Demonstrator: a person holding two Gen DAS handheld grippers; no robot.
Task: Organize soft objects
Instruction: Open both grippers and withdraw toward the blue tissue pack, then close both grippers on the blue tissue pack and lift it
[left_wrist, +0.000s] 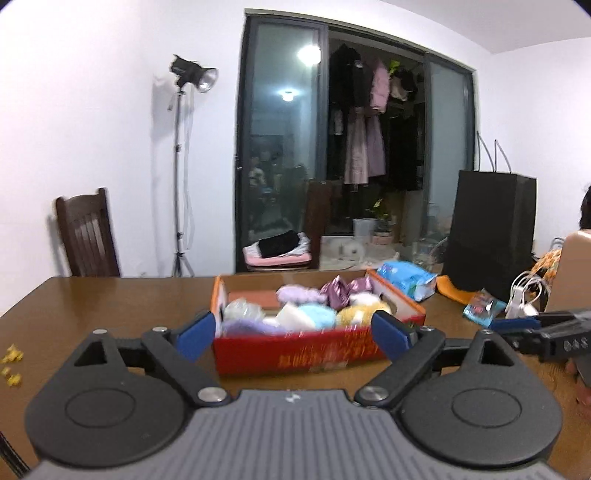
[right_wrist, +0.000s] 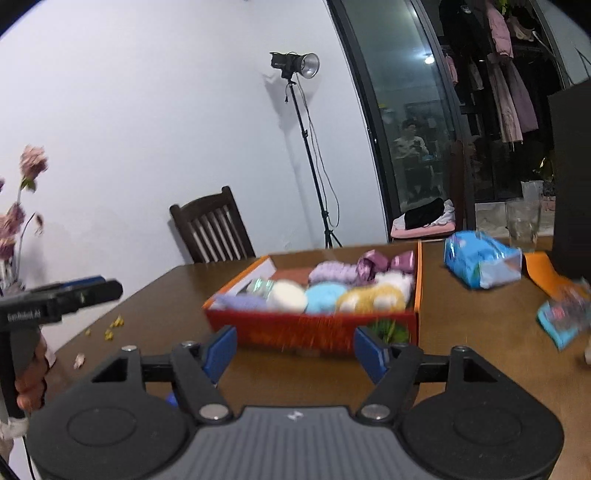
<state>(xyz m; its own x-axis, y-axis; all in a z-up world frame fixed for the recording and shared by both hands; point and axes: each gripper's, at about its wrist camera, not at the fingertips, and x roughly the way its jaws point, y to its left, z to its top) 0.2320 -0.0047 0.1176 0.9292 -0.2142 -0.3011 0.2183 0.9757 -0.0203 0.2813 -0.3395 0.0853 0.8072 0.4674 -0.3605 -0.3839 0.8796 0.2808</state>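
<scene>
1. Soft objects (left_wrist: 317, 314): pastel bundles packed in the red box (left_wrist: 295, 354), straight ahead of both grippers.
2. Left gripper (left_wrist: 293, 330): jaws wide, empty.
3. Right gripper (right_wrist: 295, 349): jaws apart, empty.
4. Box's long side lies crosswise to both; neither hand is clearly nearer.
5. Blue packet (right_wrist: 480, 264): beyond, rightward, on the table (left_wrist: 110, 302).

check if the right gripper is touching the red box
Apart. The right wrist view shows bare table between the open right gripper and the red box.
</scene>
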